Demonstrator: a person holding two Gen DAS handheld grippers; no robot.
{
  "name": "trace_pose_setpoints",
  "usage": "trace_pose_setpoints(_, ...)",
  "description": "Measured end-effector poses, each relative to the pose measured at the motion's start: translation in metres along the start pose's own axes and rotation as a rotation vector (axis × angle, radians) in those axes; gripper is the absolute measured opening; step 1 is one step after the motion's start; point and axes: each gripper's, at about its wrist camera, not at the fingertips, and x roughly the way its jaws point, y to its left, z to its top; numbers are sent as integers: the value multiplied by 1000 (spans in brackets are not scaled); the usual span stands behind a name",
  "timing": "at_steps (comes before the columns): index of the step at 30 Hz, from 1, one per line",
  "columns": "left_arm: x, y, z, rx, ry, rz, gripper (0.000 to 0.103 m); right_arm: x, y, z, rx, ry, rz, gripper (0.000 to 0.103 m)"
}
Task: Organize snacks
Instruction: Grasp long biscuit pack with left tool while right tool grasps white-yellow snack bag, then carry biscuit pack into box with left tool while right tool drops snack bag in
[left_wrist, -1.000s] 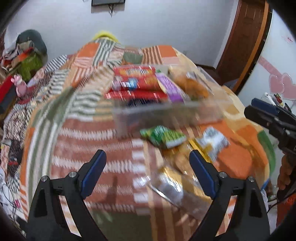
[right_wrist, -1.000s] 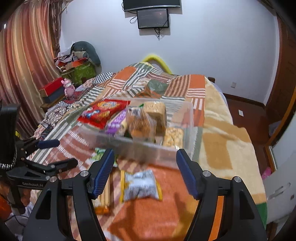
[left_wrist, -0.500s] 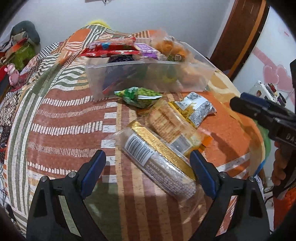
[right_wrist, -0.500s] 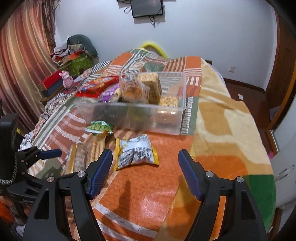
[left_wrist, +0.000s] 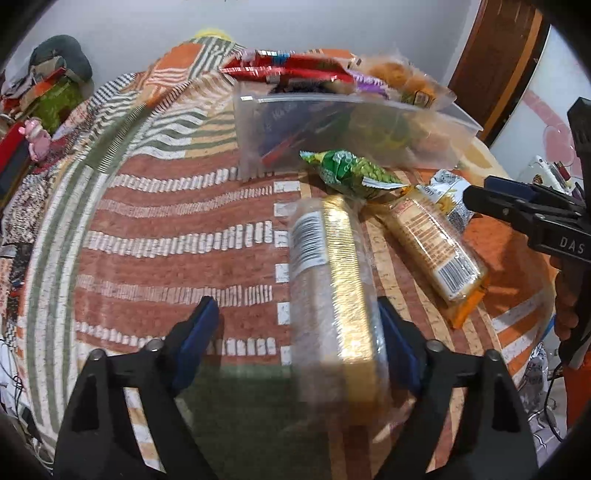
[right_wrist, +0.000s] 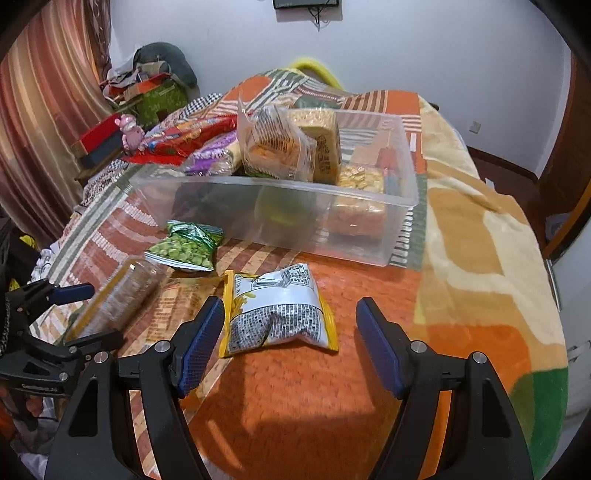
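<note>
Lengthwise between the left gripper (left_wrist: 299, 338)'s closing, still-apart fingers, a gold-striped biscuit roll (left_wrist: 332, 291), far end toward the bin (left_wrist: 347, 129).

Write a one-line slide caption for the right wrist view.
Open right gripper above a yellow-edged, black-and-white printed snack bag on the orange blanket, before a clear plastic snack bin.

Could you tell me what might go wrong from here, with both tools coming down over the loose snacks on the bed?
The left tool, closing, straddles the clear biscuit sleeve off-centre, so its slippery wrap may squirt out. The right tool could crush the puffy white-and-yellow packet. The clear bin already looks heaped at one end.
</note>
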Motion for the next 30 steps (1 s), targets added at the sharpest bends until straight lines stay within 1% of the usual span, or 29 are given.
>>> trace_pose_setpoints(2,3,1,4,-11,-12,-11,77,6,0,0,-6,19,-1,71)
trace_pose_setpoints(4,6,1,7,-6,-20,-22,67,12,1,-1,-10,35,3,71)
trace_pose_setpoints(7,10,0,10,6,-35,-26,57,20,4,-4,-25,63,13,71)
trace_pose_setpoints(8,10,-1,11,13,-40,-29,54,21,6,-6,-38,62,7,71)
trace_pose_setpoints(11,9,-4,11,26,-53,-22,42,20,8,-7,-55,60,10,73)
trace_pose_setpoints(12,8,-5,12,31,-57,-18,37,21,8,-7,-57,60,9,71)
trace_pose_setpoints(14,8,-5,13,38,-61,-9,36,18,8,-8,-59,51,9,67)
trace_pose_setpoints(15,8,-4,13,37,-60,-10,36,18,8,-7,-61,48,8,60)
trace_pose_setpoints(16,7,-4,13,36,-61,-10,36,16,8,-7,-56,42,10,56)
trace_pose_setpoints(17,7,-4,13,36,-60,-9,36,15,7,-7,-51,39,17,54)
trace_pose_setpoints(19,5,-4,14,31,-58,-13,35,14,7,-8,-48,35,28,48)
trace_pose_setpoints(23,-1,-3,17,28,-67,-10,35,7,4,-8,-35,21,36,45)
trace_pose_setpoints(27,-16,-5,20,38,-98,-9,35,-5,2,-8,-14,-5,37,40)
trace_pose_setpoints(29,-23,-6,22,43,-114,-9,35,-11,1,-6,-7,-19,33,35)
trace_pose_setpoints(30,-28,-8,23,45,-125,-10,35,-13,1,-5,-2,-24,36,30)
